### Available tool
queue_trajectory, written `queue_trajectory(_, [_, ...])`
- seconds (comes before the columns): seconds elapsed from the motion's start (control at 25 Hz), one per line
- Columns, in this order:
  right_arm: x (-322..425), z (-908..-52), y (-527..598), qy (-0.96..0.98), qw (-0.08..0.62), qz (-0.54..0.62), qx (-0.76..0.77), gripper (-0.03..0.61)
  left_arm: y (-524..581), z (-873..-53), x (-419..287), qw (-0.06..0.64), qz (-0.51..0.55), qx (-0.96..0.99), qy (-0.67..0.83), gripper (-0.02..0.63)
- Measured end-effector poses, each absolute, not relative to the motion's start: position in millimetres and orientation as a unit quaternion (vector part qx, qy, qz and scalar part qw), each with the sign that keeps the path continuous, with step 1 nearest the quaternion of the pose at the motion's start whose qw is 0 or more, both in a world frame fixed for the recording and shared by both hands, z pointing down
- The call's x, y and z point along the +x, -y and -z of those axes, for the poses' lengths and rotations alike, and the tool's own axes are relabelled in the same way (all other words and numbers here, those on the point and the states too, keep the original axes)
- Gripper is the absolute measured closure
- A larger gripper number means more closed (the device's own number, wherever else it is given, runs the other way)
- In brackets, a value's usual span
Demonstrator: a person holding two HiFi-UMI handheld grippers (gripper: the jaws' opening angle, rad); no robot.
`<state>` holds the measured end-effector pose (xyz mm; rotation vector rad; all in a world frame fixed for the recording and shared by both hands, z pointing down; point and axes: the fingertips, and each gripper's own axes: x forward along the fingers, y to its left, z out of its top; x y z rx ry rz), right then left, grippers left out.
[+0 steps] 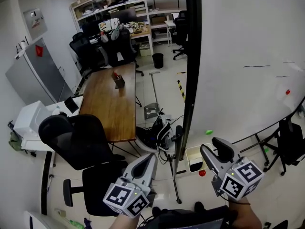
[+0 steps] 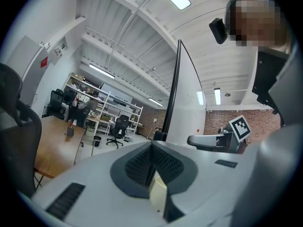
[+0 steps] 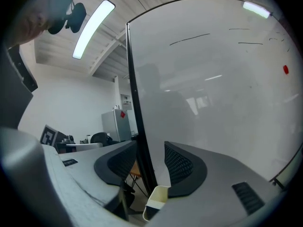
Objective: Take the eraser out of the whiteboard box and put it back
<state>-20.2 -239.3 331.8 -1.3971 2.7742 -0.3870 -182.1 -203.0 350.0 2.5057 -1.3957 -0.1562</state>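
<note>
A small cream whiteboard box point(image 1: 192, 150) hangs low on the whiteboard point(image 1: 248, 42), near its black frame edge. A dark eraser point(image 1: 195, 166) lies inside it. My right gripper point(image 1: 212, 146) is just right of the box with its jaws apart and nothing between them. In the right gripper view the box point(image 3: 157, 196) with the eraser point(image 3: 150, 213) sits below and beyond the open right gripper point(image 3: 150, 148). My left gripper point(image 1: 151, 155) hangs left of the box with its jaws together and holds nothing. In the left gripper view the left gripper point(image 2: 152, 144) is shut, and the box point(image 2: 158, 193) shows beneath it.
The whiteboard's black frame post point(image 1: 189, 80) runs down the middle, with stand legs and cables at its foot. A red magnet point(image 1: 202, 172) and a green magnet point(image 1: 208, 132) sit on the board near the box. A wooden table point(image 1: 109, 104) and black office chairs point(image 1: 76, 137) stand to the left.
</note>
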Motion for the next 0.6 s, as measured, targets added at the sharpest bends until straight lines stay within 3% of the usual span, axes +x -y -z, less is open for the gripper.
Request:
queue_trajectory(0.36, [-30,-416,263,-0.868,-0.069,0.162,-0.464,0.293,230,-409,-190,0.166,0.028,0.842,0.513,0.588])
queue_trajectory(0.6, [-36,-467,265,-0.855,-0.106,0.196,-0.468,0.272,236,-462,-190,0.211,0.002,0.826,0.522,0.588])
